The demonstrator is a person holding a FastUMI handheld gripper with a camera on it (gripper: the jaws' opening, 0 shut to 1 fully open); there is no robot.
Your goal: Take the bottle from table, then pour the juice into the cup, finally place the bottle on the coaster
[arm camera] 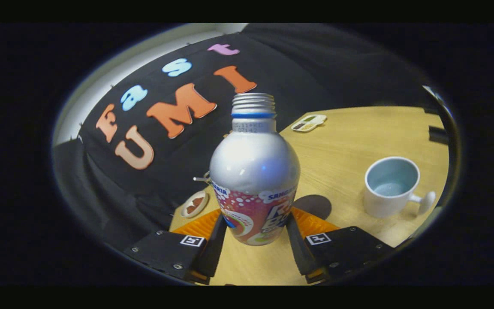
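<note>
Both fingers of gripper [255, 234] pinching bottle [254, 171], lifted; next probably carrying right and tilting over cup [390, 186]

Pretty basic booth setup: a light wooden table [350, 141] with a smooth grain, black cloth wall [315, 68] draped loosely behind it on the far side, and a strip of pale wall [114, 73] peeking over the cloth at far left. Lighting's soft, glare minimal.
</note>
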